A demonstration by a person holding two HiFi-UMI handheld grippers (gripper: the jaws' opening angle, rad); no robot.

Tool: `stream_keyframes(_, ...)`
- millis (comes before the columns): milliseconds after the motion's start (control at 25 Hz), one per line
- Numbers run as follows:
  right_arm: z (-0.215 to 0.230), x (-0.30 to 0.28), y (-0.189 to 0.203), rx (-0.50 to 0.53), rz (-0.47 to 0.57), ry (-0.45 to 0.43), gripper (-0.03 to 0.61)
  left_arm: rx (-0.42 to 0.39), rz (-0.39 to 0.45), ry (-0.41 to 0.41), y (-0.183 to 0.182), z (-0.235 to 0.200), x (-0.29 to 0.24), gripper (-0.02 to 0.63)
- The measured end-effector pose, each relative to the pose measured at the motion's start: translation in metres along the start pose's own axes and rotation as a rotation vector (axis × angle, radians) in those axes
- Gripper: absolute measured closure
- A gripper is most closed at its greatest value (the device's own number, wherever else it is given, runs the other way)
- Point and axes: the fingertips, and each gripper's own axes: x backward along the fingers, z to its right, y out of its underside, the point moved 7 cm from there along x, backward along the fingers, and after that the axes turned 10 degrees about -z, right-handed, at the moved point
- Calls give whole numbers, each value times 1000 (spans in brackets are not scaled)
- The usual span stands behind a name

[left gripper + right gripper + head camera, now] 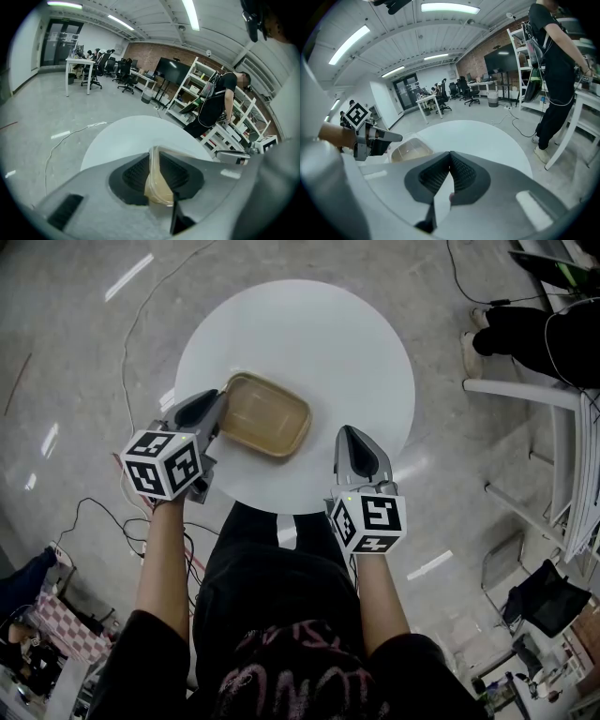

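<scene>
We find the left tongs [219,399] pinching the left rim of the tan plastic container [270,416], which rests on the round white surface [319,334]. The right tongs [352,433] are pressed together and empty, forearm extended over the surface's near edge.

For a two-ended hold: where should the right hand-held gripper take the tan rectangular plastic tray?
Probably the thin raised rim at the free right end of the tan rectangular plastic tray, coming from the right. The left hand-held gripper pinches the opposite end, and the tray body looks too wide for the jaws. Open the shut right hand-held gripper first.
</scene>
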Motion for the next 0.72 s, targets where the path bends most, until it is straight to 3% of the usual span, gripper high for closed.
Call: stream_keyframes(720,5,13,-13,12,43,-17,578,-14,73,13,-7,29,21,558)
